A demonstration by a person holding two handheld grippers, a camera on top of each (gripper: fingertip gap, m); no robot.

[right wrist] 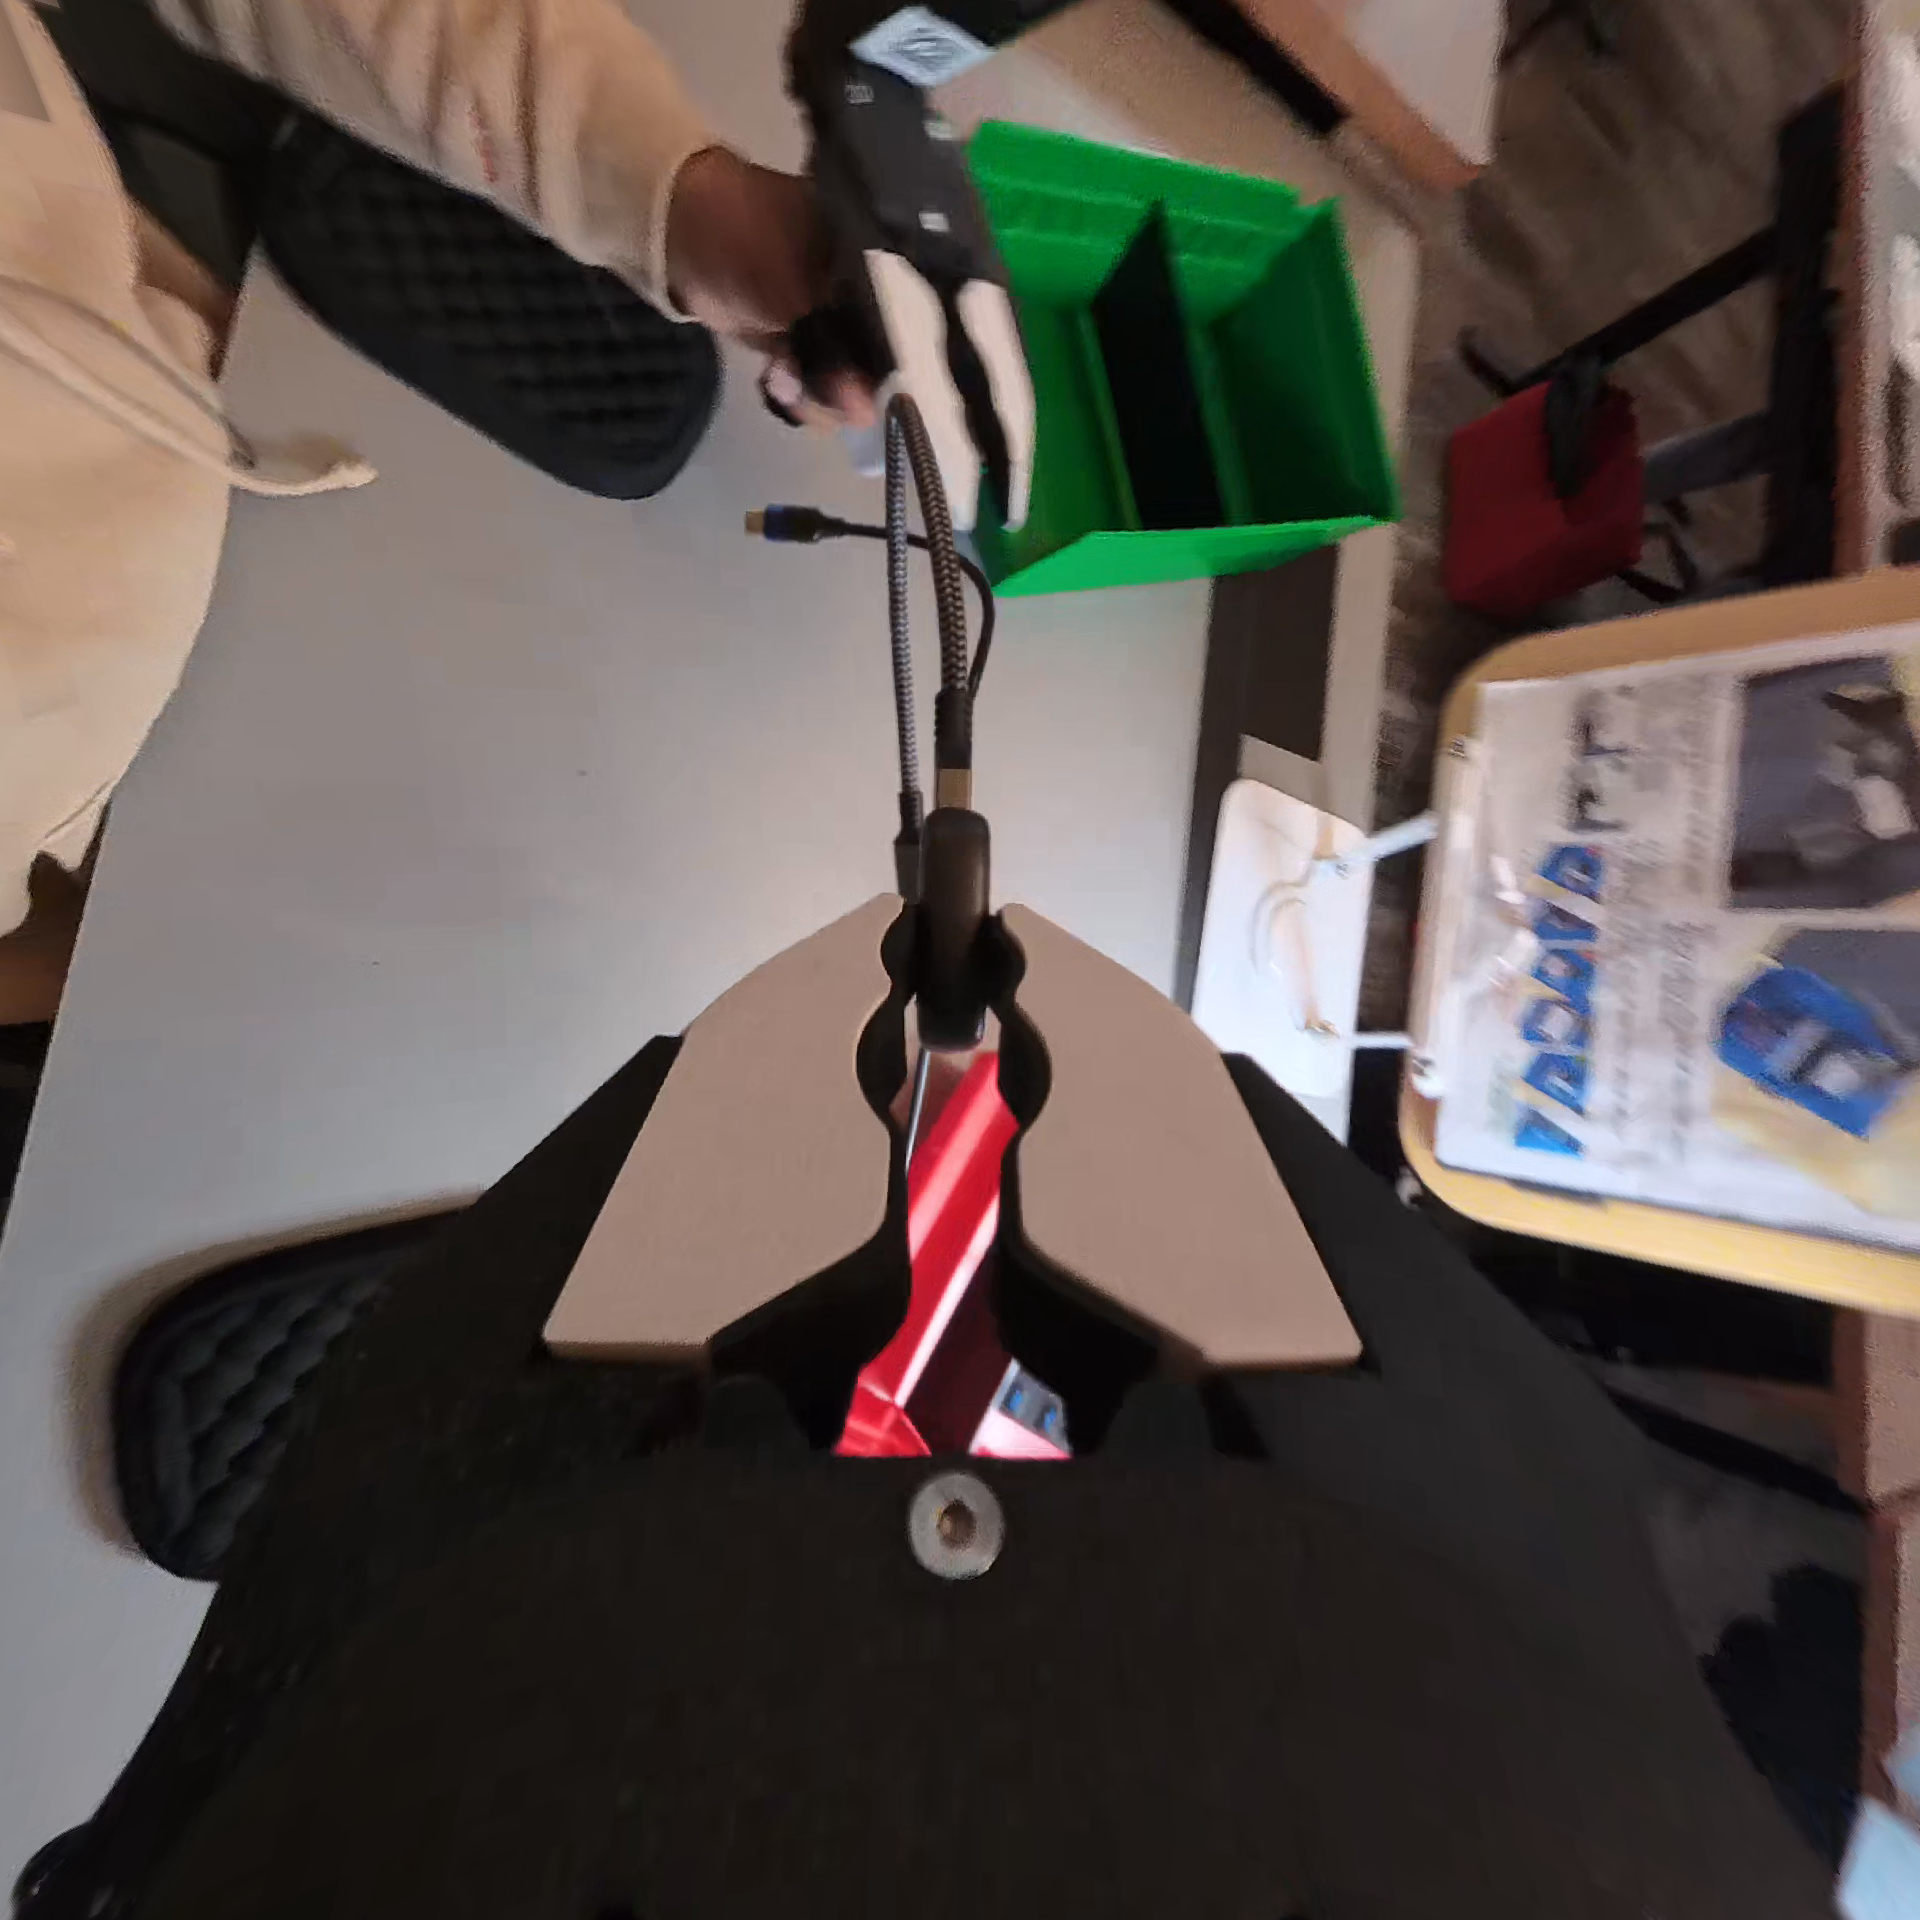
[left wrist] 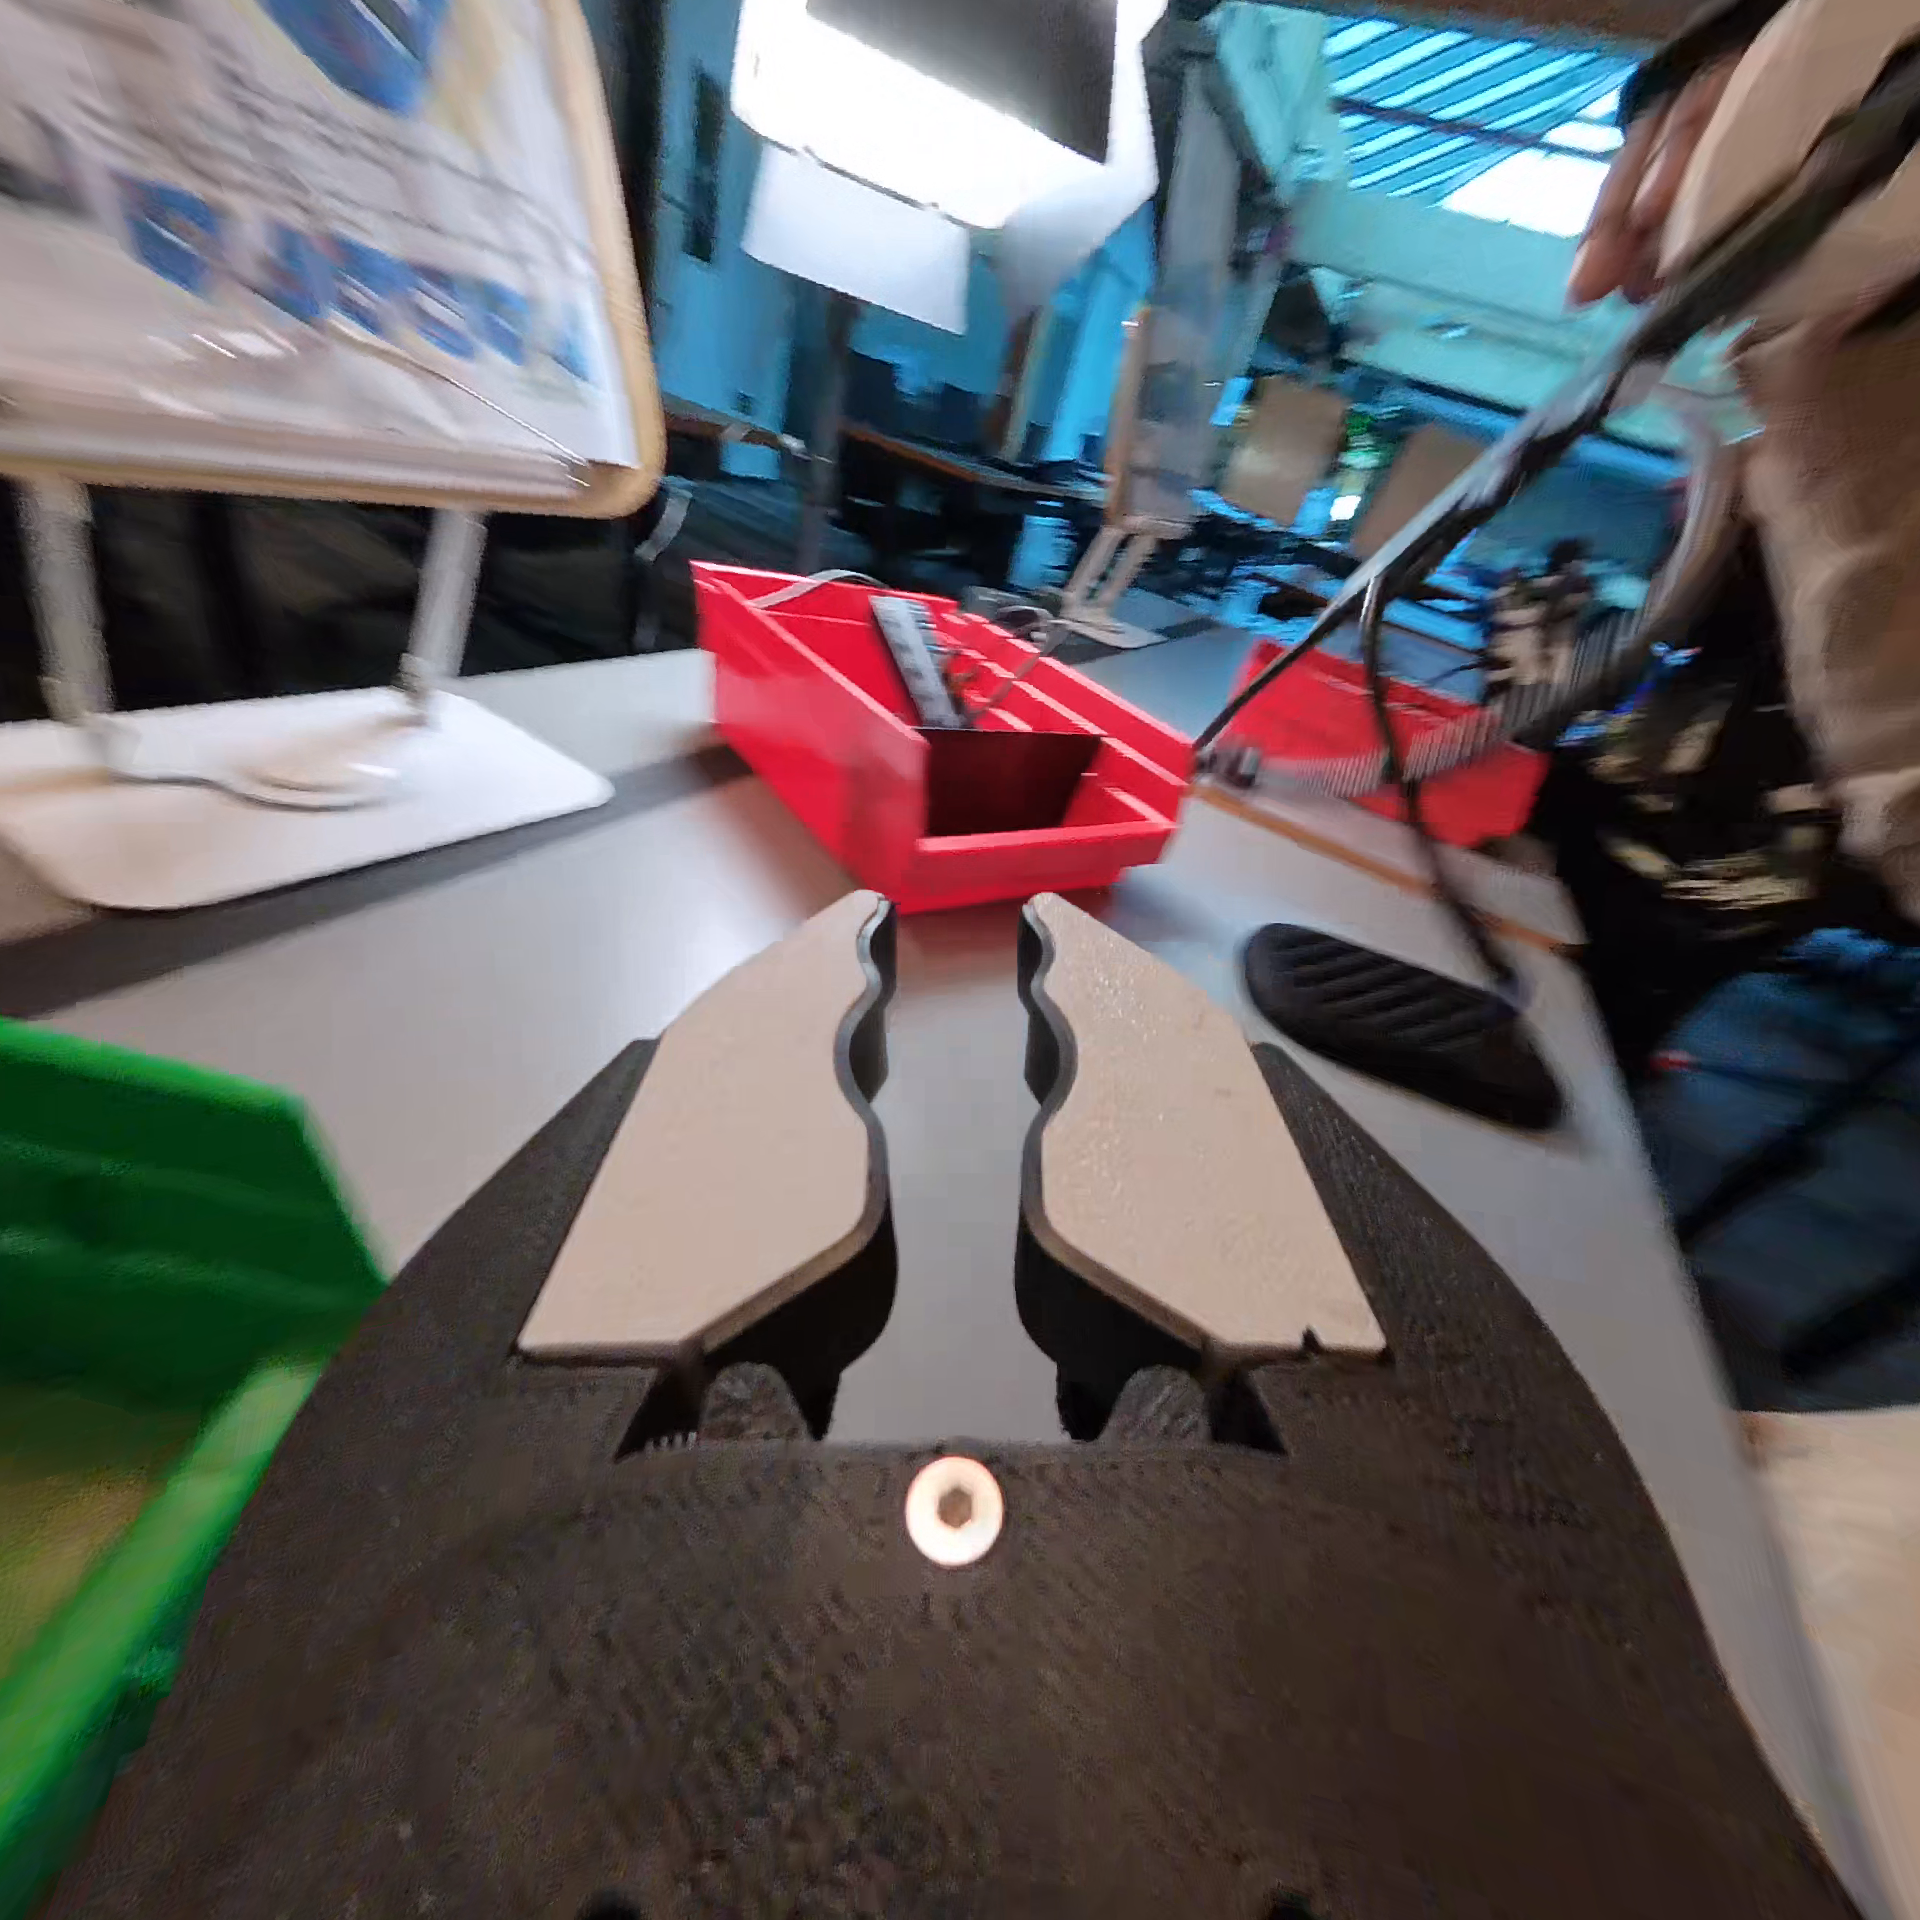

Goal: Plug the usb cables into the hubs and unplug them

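Note:
My right gripper (right wrist: 951, 925) is shut on the black plug (right wrist: 954, 883) of a braided USB cable (right wrist: 914, 582), held above a red bin (right wrist: 951, 1195) that shows through the gap between the fingers. A second thin cable with a blue-tipped plug (right wrist: 774, 522) hangs beside it. My left gripper (left wrist: 956, 925) is open and empty, low over the grey table (left wrist: 582, 935) and facing a red bin (left wrist: 831, 748) with a grey hub (left wrist: 920, 665) lying in it. The cables (left wrist: 1455, 520) hang in the air at its right. The left gripper also shows in the right wrist view (right wrist: 992, 499).
A green bin (left wrist: 125, 1226) stands at the left gripper's left; it also shows in the right wrist view (right wrist: 1247, 343). A second red bin (left wrist: 1455, 758) is at the far right. Black pads (left wrist: 1392, 1018) lie on the table. A poster on a white stand (left wrist: 312, 239) is behind. A person's sleeve (right wrist: 520, 94) is close by.

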